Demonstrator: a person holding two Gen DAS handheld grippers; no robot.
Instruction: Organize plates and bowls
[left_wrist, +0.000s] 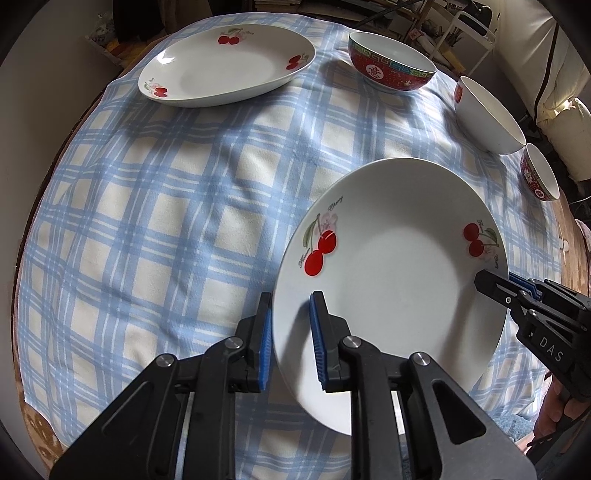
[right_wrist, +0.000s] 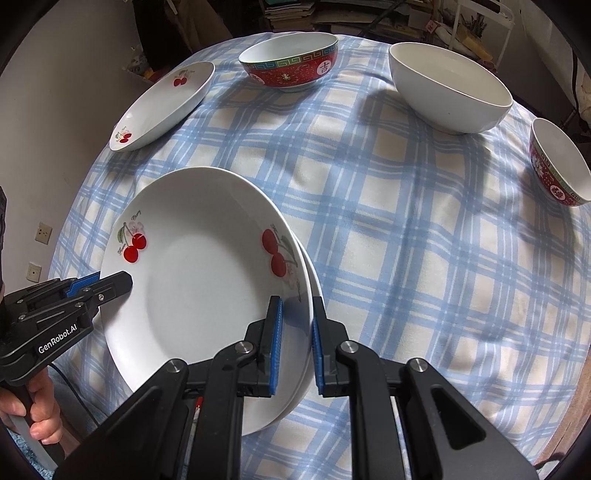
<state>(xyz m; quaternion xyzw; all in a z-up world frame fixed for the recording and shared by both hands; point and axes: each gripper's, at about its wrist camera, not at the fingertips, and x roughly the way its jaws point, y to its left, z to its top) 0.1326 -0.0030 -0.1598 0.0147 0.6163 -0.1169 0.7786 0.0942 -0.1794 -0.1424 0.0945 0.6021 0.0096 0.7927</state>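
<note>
A cherry-print plate (left_wrist: 391, 295), stacked on a second plate (right_wrist: 308, 280) on the checked bench (left_wrist: 166, 229), is straddled at opposite rims by steeply downward-pointed grippers: left gripper (left_wrist: 291, 332) fingers slightly parted, right gripper (right_wrist: 297, 332) fingers clamped on both rims.

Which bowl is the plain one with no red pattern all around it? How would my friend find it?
Look at the table with the blue checked cloth, toward its far side. Three bowls sit there, and the plain white bowl is between the two red patterned bowls. It is the biggest, and white outside where they are red.
</note>
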